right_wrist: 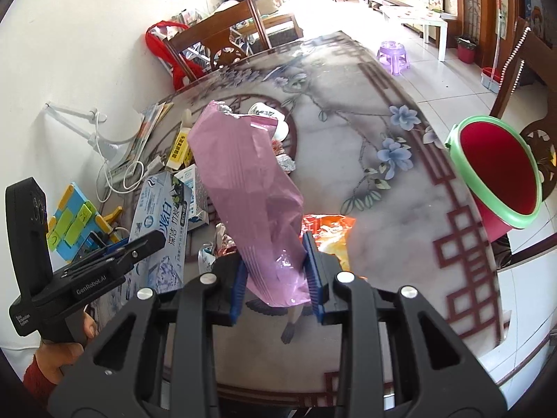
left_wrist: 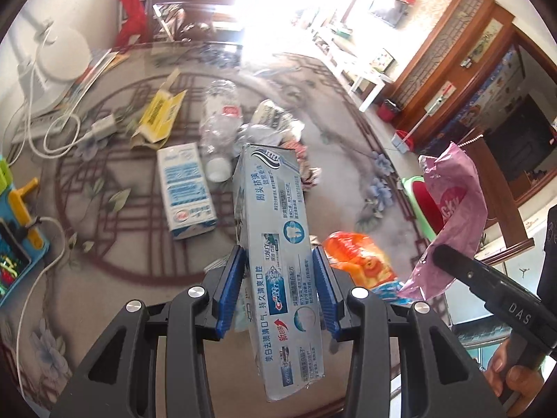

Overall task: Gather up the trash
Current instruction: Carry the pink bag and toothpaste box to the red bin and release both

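My left gripper [left_wrist: 277,271] is shut on a long pale-blue toothpaste box [left_wrist: 278,237], held up above the table; the same box [right_wrist: 158,230] shows at the left of the right wrist view. The right gripper [right_wrist: 275,268] is shut on a pink plastic wrapper [right_wrist: 243,181], which also hangs at the right of the left wrist view as the pink wrapper [left_wrist: 452,216]. An orange snack bag [left_wrist: 358,257] lies on the table under both. A red bin with a green rim [right_wrist: 497,174] stands past the table's right edge.
On the table [right_wrist: 400,209] lie a milk carton [left_wrist: 186,191], a crushed clear bottle [left_wrist: 219,118], a yellow carton [left_wrist: 162,115], crumpled wrappers [left_wrist: 275,122], a white lamp with cables [left_wrist: 59,66] and a toy block set [right_wrist: 75,223]. Chairs [right_wrist: 216,45] stand behind.
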Demonstrator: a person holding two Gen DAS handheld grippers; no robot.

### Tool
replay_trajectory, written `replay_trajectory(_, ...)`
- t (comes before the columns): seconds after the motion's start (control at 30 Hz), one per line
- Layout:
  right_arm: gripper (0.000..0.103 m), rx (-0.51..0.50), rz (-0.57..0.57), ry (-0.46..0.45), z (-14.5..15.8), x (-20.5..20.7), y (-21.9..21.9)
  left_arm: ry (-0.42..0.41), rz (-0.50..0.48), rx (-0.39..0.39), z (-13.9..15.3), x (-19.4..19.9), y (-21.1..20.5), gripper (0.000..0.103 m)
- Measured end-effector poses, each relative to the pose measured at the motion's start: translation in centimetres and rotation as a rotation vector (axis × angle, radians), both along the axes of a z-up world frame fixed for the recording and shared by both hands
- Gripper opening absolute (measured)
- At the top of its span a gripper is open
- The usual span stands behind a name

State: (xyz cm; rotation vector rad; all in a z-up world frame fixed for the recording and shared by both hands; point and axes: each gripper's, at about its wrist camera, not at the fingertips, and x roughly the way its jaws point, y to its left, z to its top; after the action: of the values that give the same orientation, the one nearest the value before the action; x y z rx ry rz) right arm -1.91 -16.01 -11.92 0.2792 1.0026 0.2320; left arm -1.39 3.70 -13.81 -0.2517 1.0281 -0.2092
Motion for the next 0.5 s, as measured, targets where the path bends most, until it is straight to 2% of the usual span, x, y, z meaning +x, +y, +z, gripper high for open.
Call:
replay_trajectory(0.33,0.030,0.008,-0.083,-0.039,1.7,-1.2,-3.9,-0.045,-0.096,-0.042,2.1,1.5,-5.2,0.038)
replay_trajectory(0.5,0.030,0.011,-0.114,-0.045,2.0,-1.3,-5.6,-0.067,-0.141,-0.038,2.9,1.9,-7.5,0.038)
